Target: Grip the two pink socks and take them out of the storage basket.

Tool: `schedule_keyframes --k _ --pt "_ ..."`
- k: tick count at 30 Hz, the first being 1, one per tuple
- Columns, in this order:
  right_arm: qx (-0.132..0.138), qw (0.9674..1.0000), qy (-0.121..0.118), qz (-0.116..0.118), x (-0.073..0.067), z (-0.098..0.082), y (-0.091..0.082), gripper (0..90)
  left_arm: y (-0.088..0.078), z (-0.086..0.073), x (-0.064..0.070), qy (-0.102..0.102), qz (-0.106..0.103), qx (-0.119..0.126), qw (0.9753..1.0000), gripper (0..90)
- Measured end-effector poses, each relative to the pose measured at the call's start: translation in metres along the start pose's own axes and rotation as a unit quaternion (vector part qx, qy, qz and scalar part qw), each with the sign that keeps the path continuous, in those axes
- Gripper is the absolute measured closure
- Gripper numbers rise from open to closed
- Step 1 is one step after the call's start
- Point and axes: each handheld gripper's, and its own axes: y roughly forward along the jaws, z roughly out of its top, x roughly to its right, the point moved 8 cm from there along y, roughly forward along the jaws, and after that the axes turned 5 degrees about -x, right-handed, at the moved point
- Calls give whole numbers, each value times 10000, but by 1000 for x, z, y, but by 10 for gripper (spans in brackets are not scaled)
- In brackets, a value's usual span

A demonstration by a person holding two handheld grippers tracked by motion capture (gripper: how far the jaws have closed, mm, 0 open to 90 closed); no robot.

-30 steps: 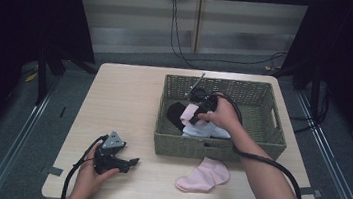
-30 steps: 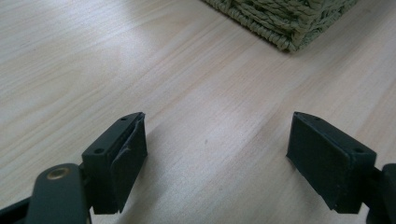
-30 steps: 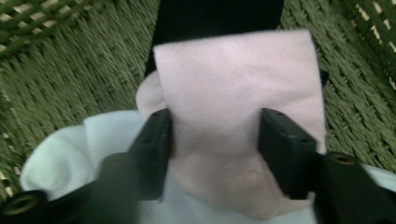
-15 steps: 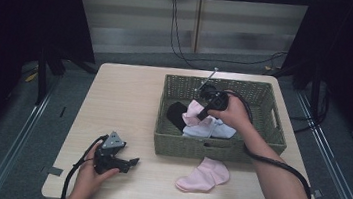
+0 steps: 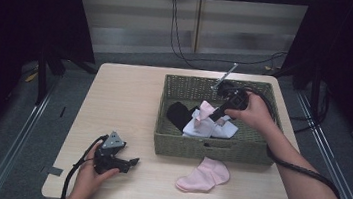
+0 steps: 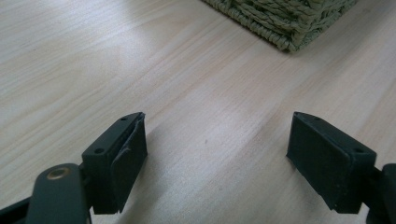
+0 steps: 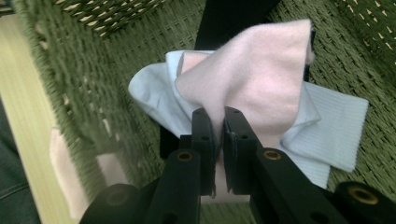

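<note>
Right gripper view looks down the right gripper (image 7: pixel 217 135), whose jaws are pinched nearly together on a fold of a pink sock (image 7: pixel 261 79). That sock is lifted over the inside of the green woven basket (image 7: pixel 70 93). Just under it in the basket lies a pale blue sock (image 7: pixel 327 126), and a black sock (image 7: pixel 229 18) lies behind both, toward the basket's far wall. High view shows the right hand (image 5: pixel 256 111) over the basket's middle, its cable trailing across the near rim. A second pink sock (image 5: pixel 204 175) lies flat on the wooden table (image 5: pixel 125 93), just outside the basket's near wall. The left gripper (image 5: pixel 129 162) rests on the table well away from the basket's near left corner, jaws spread wide and holding nothing.
</note>
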Motion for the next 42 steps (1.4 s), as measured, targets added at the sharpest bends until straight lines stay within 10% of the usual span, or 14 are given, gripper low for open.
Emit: schedule_keyframes --k 42 --pt "332 9991 -266 -51 -22 -26 -104 842 0 1 0 -18 13 32 10000 194"
